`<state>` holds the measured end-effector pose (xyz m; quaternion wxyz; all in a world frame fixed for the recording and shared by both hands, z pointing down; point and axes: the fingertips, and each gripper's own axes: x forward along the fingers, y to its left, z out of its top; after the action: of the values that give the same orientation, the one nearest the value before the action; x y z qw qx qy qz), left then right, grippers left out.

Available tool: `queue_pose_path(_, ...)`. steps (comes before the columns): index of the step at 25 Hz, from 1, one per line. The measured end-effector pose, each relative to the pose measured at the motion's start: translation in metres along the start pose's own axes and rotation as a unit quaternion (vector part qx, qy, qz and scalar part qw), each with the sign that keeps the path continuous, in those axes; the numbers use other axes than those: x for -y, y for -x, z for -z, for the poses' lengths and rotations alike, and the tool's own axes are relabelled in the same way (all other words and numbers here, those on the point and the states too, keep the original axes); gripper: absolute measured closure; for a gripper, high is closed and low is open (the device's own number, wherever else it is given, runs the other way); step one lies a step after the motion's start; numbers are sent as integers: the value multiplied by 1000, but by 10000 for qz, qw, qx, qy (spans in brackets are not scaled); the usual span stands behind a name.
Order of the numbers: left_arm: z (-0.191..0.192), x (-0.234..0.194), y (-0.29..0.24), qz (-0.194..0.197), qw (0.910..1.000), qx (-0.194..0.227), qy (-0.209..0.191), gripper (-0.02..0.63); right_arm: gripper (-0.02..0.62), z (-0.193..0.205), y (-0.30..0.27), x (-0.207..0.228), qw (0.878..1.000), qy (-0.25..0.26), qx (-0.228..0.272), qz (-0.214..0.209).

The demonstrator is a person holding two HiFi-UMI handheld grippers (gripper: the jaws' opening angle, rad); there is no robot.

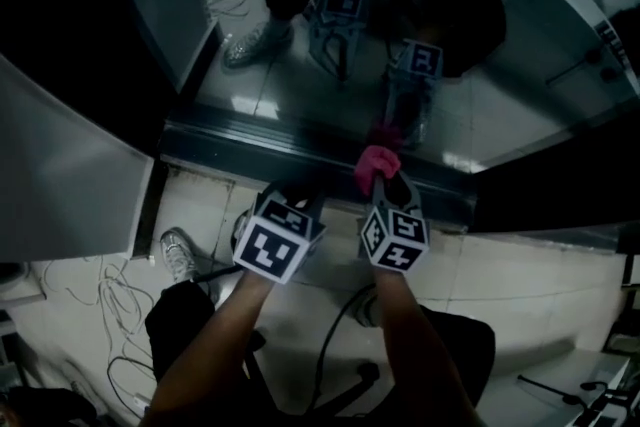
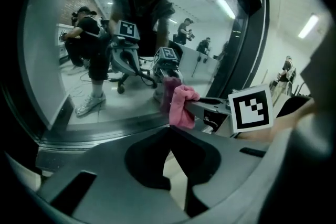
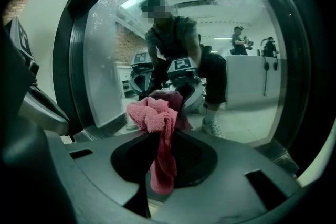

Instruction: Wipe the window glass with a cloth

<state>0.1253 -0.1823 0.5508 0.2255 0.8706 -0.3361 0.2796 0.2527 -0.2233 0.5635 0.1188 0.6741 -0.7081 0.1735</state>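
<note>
Cloth, pink and bunched, is clenched in the right tool. The wad sticks out past the tips and one end hangs down between the jaws, seen clearly in the right gripper view. The right tool has its jaws closed tight on the fabric.

The cloth sits low on the glass, just above the dark bottom frame. In the left gripper view the cloth meets its own darker reflection, so it looks to be touching the pane.

Left tool is just beside the right one, on its left, aimed at the same lower edge of the window and a bit short of the frame. In its own view the left tool has its jaws clenched together with nothing between them. The right tool's marker cube shows close at that view's right.

The glass mirrors the person bending forward with both tools; other people and a white counter also show in the reflection.

Below the window is a pale tiled floor, with loose cables at left and a shoe near the left arm.
</note>
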Motion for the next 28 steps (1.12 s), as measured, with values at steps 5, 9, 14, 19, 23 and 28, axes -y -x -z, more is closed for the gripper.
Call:
queue_pose_path(5, -7, 36, -25, 310, 9994, -19, -172, 604, 532, 3, 14, 45, 9996, -68, 2, 276)
queue_pose_path(9, -11, 62, -41, 520, 9982, 10, -282, 604, 532, 9, 28, 85, 9977, -267, 3, 618)
queue_pose_path(14, -7, 92, -62, 758, 9960, -103, -469, 604, 532, 21, 43, 136, 9918, -604, 17, 1122)
queue_pose_path(19, -4, 117, -79, 958, 9936, -187, -573, 604, 532, 29, 55, 181, 9835, -896, 81, 1568)
queue_pose_path(23, -6, 137, -91, 1127, 9913, -224, -644, 604, 532, 30, 67, 219, 9740, -1088, 214, 1975)
queue_pose_path(28, 0, 151, -100, 1270, 9886, -332, -735, 604, 532, 41, 85, 263, 9516, -1531, 377, 2637)
